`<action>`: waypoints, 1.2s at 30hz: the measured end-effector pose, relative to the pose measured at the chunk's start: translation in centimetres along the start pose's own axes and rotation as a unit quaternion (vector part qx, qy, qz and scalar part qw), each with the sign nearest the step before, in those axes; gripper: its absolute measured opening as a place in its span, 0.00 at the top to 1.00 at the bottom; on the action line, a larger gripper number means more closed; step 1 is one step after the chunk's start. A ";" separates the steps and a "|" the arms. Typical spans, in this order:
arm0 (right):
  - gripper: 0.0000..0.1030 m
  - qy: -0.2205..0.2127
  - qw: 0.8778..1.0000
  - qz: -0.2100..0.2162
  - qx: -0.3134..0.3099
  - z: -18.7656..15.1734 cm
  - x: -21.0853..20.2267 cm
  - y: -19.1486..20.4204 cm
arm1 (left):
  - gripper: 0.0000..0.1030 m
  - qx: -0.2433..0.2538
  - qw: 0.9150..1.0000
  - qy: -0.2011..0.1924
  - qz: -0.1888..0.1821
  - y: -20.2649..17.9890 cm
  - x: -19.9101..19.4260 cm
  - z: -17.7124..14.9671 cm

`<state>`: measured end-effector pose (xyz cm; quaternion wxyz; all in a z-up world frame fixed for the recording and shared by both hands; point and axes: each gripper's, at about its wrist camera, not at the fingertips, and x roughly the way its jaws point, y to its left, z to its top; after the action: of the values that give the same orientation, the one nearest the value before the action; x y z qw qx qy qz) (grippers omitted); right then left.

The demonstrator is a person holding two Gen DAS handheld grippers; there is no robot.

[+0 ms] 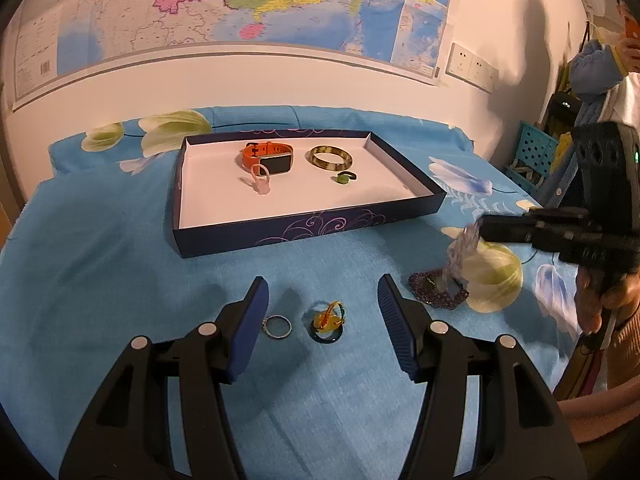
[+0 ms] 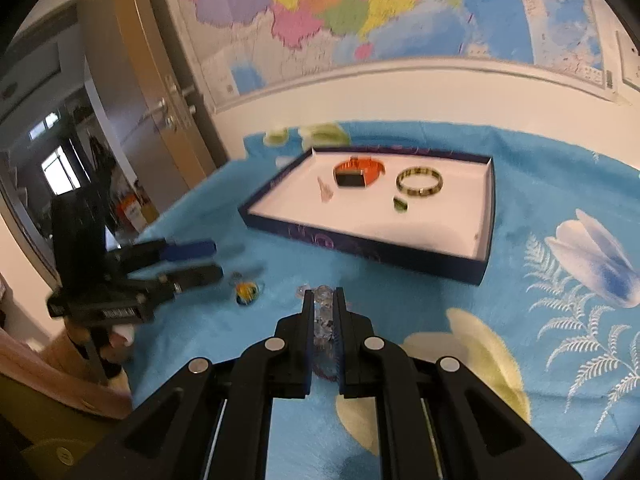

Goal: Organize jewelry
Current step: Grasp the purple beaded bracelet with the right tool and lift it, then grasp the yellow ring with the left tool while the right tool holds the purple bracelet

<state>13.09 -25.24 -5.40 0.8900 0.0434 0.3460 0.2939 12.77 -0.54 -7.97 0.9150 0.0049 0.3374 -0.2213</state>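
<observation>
A dark blue tray (image 1: 304, 228) with a white floor holds an orange watch (image 1: 267, 156), a marbled bangle (image 1: 330, 157), a green ring (image 1: 345, 178) and a pink clip (image 1: 259, 179). My left gripper (image 1: 324, 300) is open above a silver ring (image 1: 277, 326) and a dark ring with yellow-green cord (image 1: 328, 322) on the blue cloth. My right gripper (image 2: 323, 304) is shut on a clear bead bracelet (image 2: 322, 312), which hangs from it in the left wrist view (image 1: 460, 254) above a purple bead bracelet (image 1: 438, 290). The tray also shows in the right wrist view (image 2: 360, 246).
A blue flowered cloth (image 1: 120, 280) covers the table. A wall with a map (image 1: 240, 12) stands behind it. A wooden door (image 2: 160, 92) is at the left. A blue crate (image 1: 532, 156) and a person (image 1: 608, 68) are at the right.
</observation>
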 end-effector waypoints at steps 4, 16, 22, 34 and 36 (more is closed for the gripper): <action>0.93 -0.019 1.000 0.013 0.012 0.7 -0.9 -0.1 | 0.45 0.006 1.000 0.004 -0.002 -0.1 0.0 -0.3; 0.93 -0.040 0.999 -0.012 0.021 1.6 -0.8 -1.1 | 0.48 0.031 0.999 0.025 -0.009 -1.0 0.4 -1.6; 0.93 -0.022 0.999 -0.033 0.037 0.8 0.9 -2.6 | 0.53 0.038 0.999 0.036 -0.009 -1.0 1.3 -1.2; 0.93 -0.004 0.998 -0.035 0.054 -0.5 2.2 -3.8 | 0.90 0.051 0.995 0.082 -0.012 -0.7 3.7 -0.7; 0.93 -0.002 0.998 -0.035 0.054 -0.6 2.3 -3.8 | 0.92 0.052 0.995 0.079 -0.012 -0.7 3.6 -0.7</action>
<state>15.95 -27.20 -8.23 0.8968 0.0798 0.3604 0.2437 14.42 -2.52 -10.64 0.8813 0.0662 0.3966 -0.2484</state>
